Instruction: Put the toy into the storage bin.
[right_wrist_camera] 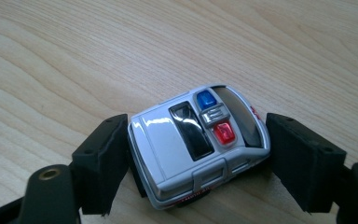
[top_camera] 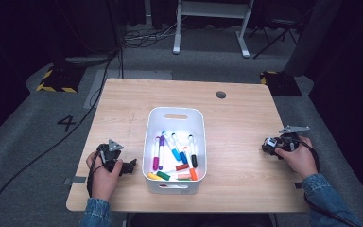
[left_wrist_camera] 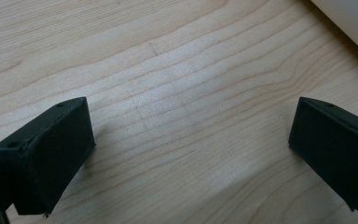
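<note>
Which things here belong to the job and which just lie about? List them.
In the job:
- toy police car, between the right tool's jaws
- left tool, open over bare table

Lying about:
- white bin
- markers inside it

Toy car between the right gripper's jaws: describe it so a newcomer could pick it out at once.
On the wooden table, right of the white bin of markers, sits the right gripper. Its jaws close on a small white toy car. A blue-and-red roof light bar marks it as a police car.
</note>
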Motion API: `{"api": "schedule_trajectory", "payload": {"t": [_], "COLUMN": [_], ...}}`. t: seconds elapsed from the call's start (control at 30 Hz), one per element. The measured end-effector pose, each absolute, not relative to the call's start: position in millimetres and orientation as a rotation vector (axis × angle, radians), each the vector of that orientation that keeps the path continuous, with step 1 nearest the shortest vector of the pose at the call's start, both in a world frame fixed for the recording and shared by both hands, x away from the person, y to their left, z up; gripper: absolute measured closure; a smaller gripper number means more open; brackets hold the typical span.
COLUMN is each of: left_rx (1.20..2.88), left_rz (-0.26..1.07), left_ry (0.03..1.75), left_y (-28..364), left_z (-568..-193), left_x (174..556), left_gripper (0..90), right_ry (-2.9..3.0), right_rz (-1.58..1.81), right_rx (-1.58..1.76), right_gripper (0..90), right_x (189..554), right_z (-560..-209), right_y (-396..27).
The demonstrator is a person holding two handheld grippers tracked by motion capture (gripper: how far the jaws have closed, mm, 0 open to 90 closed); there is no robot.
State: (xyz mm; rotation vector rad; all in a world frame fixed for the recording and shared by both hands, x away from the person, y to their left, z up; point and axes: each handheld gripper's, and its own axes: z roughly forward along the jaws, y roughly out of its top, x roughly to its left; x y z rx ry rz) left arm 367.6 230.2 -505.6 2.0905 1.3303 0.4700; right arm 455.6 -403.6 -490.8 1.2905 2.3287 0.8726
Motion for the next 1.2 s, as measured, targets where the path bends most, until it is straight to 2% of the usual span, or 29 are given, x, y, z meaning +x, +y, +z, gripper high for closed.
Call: {"api": "schedule_trajectory", "payload": {"t": [0.27,0.5,1.2], "left_rx": [2.091,2.091,2.092], "left_rz": [0.470,0.470,0.470], "left_ry": [1.330,1.330,1.330], "left_y": [230,230,230], "left_z": [-506,-506,-506], "left_x": [368,368,368], "left_gripper": [0.1,0.1,0.1], "right_ry": [2.336,2.343,2.398], "right_rz": [0.902,0.929,1.061], "right_rx": [1.281,1.246,1.000], "right_gripper": [24.1,24.1,24.1], "right_x": [451,447,416], "right_z": [-484,-464,-380], "right_y": [-396,-386,-323]}}
